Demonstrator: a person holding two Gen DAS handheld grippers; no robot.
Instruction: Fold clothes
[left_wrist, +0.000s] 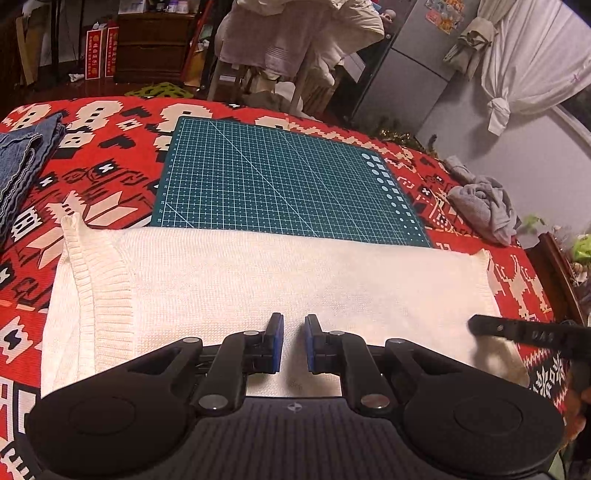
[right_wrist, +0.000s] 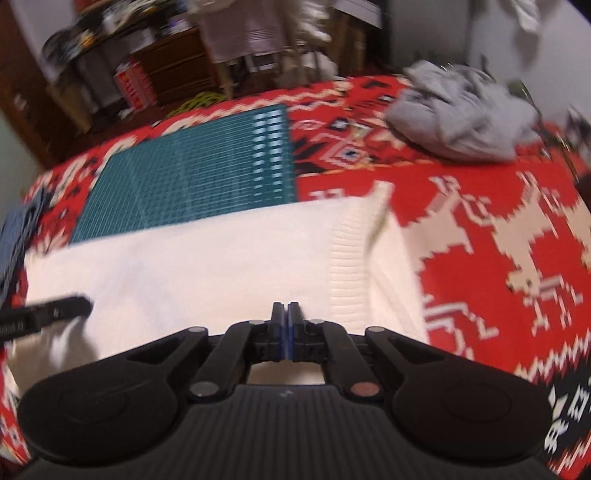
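Left gripper (left_wrist: 294, 341), held low over the white knit garment (left_wrist: 258, 280), jaws slightly parted, nothing gripped; right gripper (right_wrist: 285, 328), pads pressed together, apparently empty.

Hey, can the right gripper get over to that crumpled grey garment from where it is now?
Probably yes. The right gripper, shut, sits over the white knit; between it and the grey garment only bare red patterned cloth shows, nothing standing in the path. It would need to open first.
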